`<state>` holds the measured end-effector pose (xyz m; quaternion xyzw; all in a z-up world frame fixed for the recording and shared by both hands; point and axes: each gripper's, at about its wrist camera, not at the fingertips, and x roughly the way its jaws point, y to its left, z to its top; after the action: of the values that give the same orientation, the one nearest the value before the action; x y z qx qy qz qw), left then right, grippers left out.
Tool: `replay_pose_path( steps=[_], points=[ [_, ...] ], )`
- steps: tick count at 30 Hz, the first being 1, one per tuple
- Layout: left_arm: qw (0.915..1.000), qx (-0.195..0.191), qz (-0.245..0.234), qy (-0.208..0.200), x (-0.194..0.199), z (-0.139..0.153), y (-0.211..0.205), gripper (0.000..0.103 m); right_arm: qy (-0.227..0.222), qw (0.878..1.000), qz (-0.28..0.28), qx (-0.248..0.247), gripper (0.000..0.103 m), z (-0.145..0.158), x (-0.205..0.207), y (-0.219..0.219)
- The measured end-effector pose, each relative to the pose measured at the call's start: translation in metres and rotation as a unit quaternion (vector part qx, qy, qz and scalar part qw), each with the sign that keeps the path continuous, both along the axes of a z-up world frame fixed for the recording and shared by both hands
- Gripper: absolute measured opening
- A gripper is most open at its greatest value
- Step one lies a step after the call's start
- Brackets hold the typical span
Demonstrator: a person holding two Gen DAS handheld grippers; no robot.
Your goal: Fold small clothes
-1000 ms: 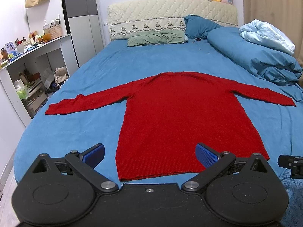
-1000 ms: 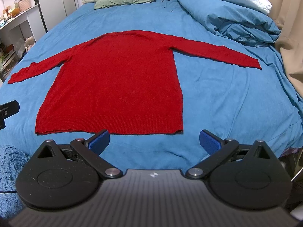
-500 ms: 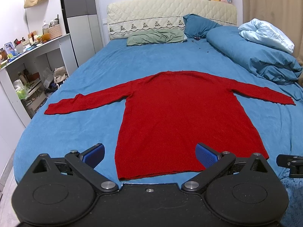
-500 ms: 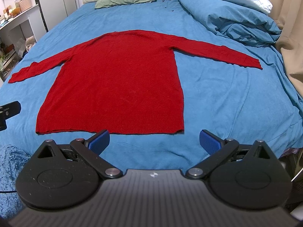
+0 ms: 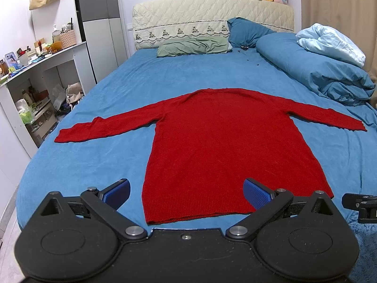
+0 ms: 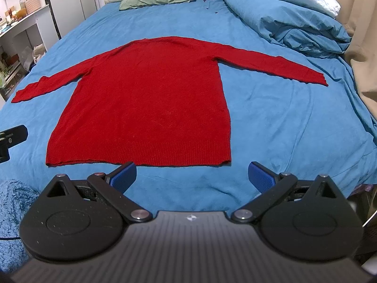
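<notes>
The red sweater [image 5: 226, 146] lies flat on the blue bed [image 5: 99, 165], bottom edge near, neck far, sleeves stretched out left and right. The left claw [image 5: 186, 194] and right claw [image 6: 192, 175] are both wide, holding nothing, near its bottom edge. A rumpled blue blanket [image 5: 315, 73] sits far right, a green pillow [image 5: 193, 46] far back.

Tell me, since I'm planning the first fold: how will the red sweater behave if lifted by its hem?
The sweater looks like soft knit lying flat on the bed, so it would probably drape limply. Its spread sleeves likely trail and drag. The ribbed hem should grip well; neither open gripper touches it yet.
</notes>
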<state>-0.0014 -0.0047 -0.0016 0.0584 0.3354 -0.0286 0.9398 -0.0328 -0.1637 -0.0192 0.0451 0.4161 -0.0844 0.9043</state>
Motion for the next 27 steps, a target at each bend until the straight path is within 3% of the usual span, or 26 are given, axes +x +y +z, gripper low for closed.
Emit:
replay_pose_path(
  steps=[27],
  points=[
    [1.0000,-0.005,-0.004,0.001,-0.0007,0.0033,0.0000,0.103,-0.003,1.000,0.002,-0.001,0.103,0.0036,-0.0021,0.0012]
  ],
)
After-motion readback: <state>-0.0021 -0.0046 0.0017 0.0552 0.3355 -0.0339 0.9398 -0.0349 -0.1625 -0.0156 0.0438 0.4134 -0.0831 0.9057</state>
